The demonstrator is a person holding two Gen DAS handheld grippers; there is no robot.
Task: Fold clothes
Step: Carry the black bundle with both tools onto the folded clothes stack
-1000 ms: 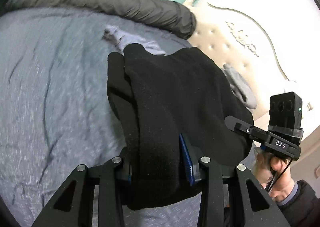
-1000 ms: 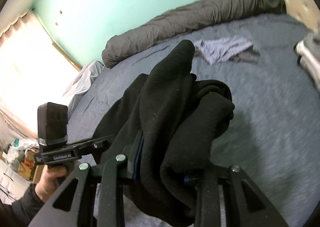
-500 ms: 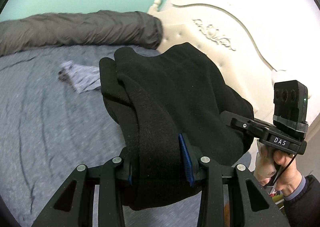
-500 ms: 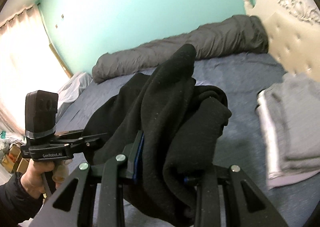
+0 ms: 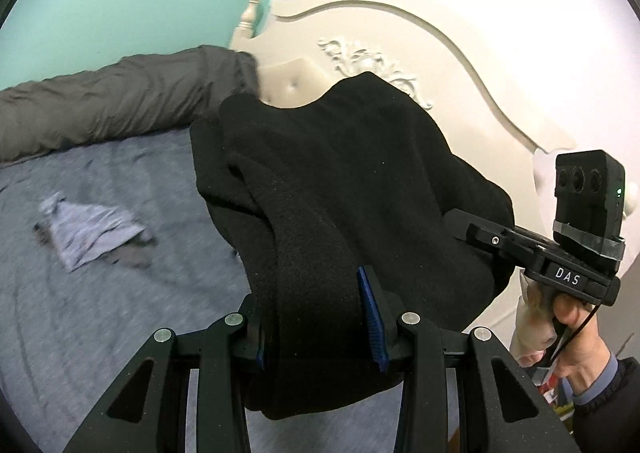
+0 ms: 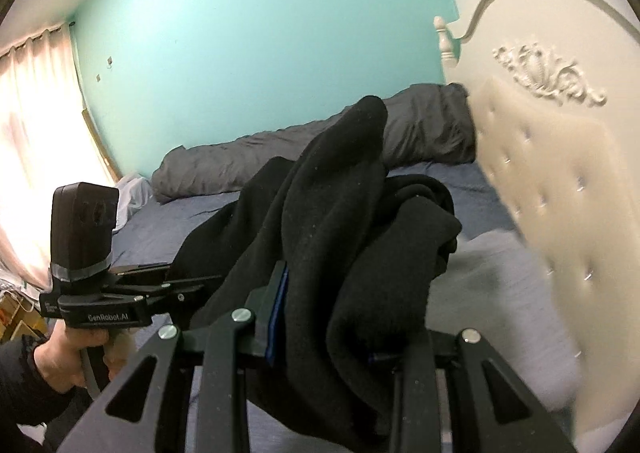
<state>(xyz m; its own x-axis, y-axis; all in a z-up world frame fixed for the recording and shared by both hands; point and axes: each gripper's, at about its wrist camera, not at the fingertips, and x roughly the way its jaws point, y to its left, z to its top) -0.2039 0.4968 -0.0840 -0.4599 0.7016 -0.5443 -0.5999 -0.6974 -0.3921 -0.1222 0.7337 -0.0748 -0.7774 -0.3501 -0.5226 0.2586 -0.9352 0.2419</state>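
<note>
We hold the black fleece garment (image 5: 352, 189) bundled in layers and lifted above the bed (image 5: 100, 313), left gripper (image 5: 320, 329) and right gripper (image 6: 332, 317) both clenched on it. We should keep both ends level so the layers stay aligned. Only the left view shows the crumpled grey garment (image 5: 92, 229); only the right shows the curtain (image 6: 36, 157).

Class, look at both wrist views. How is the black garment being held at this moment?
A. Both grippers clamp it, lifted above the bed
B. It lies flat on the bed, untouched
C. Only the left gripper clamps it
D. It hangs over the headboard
A: the black garment is pinched in the left gripper and, in the other view, bunched in the right gripper, raised clear of the bed.
</note>
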